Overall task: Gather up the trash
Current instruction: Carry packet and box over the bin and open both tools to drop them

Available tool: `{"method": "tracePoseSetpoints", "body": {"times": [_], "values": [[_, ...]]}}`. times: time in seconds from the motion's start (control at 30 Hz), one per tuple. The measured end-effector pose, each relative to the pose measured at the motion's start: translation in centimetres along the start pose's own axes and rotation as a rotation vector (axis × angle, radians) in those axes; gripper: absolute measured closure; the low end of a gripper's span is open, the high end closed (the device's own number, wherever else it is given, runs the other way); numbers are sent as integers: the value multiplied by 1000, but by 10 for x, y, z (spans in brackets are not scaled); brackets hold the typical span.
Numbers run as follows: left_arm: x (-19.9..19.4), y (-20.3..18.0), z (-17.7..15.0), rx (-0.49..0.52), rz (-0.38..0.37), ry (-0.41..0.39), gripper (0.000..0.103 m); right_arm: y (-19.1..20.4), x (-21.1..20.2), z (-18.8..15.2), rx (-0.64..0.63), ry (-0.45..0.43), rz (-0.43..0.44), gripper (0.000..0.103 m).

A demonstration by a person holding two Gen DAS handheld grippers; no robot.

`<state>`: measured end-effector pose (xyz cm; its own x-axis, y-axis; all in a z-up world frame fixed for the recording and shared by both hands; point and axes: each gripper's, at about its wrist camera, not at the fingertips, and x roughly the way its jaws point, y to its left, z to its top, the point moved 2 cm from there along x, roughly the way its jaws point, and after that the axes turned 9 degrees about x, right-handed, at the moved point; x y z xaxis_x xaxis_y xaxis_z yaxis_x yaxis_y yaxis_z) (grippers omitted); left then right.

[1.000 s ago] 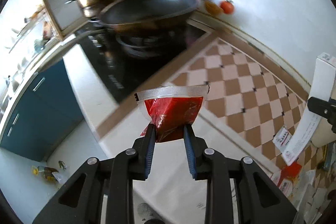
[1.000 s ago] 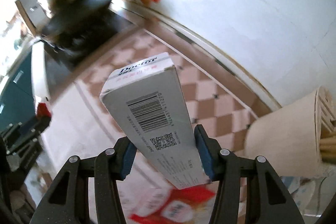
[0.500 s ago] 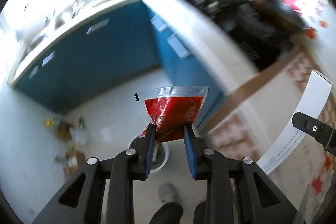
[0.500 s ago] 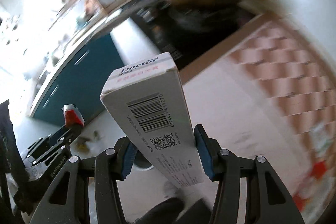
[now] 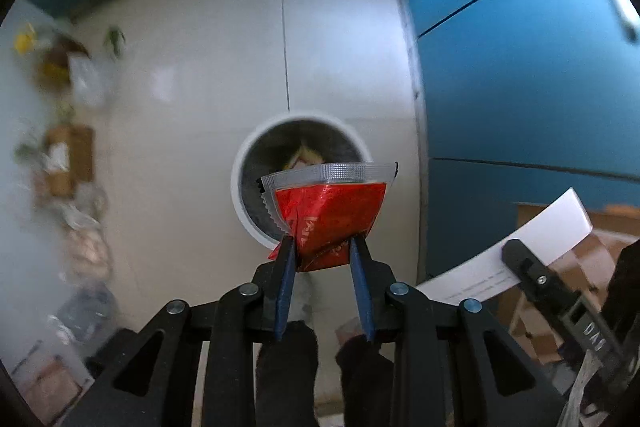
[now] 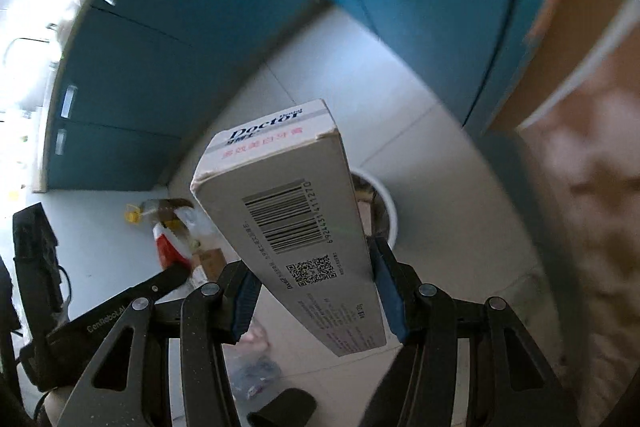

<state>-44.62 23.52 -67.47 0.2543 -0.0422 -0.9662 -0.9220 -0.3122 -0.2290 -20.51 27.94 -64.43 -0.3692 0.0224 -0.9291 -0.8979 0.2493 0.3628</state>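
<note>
The left gripper (image 5: pixel 323 245) clenches a red sauce sachet (image 5: pixel 330 211) directly above the white bin (image 5: pixel 240 183) on the floor — some waste already lies inside. The right gripper (image 6: pixel 310 273) grasps a white toothpaste box (image 6: pixel 288 211), tilted, near that bin (image 6: pixel 390 215) — blue cabinets (image 6: pixel 180 47) stand behind.

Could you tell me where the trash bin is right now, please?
The white round trash bin stands on the pale floor beside the blue cabinets, mid-frame in the left wrist view directly beyond the red sachet held by the left gripper.
</note>
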Motion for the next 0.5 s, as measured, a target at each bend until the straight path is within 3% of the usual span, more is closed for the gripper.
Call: {"method": "tracePoseSetpoints", "body": {"times": [0.13,0.17,0.2,0.27,0.33,0.37,0.4,0.47,0.5], "values": [[70,37,16,-48,-65,47,76,-9,101,0,36,40,20,49],[84,45,18,-52,-64,56,70,-11,126,0,44,46,24,49],[91,46,20,-55,-62,62,52,-12,146,0,42,55,22,49],[105,53,24,-73,-59,61,28,-15,178,1,49,71,21,48],[110,63,18,-75,-40,55,28,-17,206,0,50,110,23,48],[108,64,15,-72,-30,56,22,-18,219,-2,49,128,8,44],[106,66,11,-64,-6,53,11,-17,226,-4,41,138,-3,33],[98,65,6,-45,42,40,6,-13,235,-12,0,153,-35,17],[92,64,2,-33,74,29,6,-13,234,-15,-18,152,-48,14]]}}
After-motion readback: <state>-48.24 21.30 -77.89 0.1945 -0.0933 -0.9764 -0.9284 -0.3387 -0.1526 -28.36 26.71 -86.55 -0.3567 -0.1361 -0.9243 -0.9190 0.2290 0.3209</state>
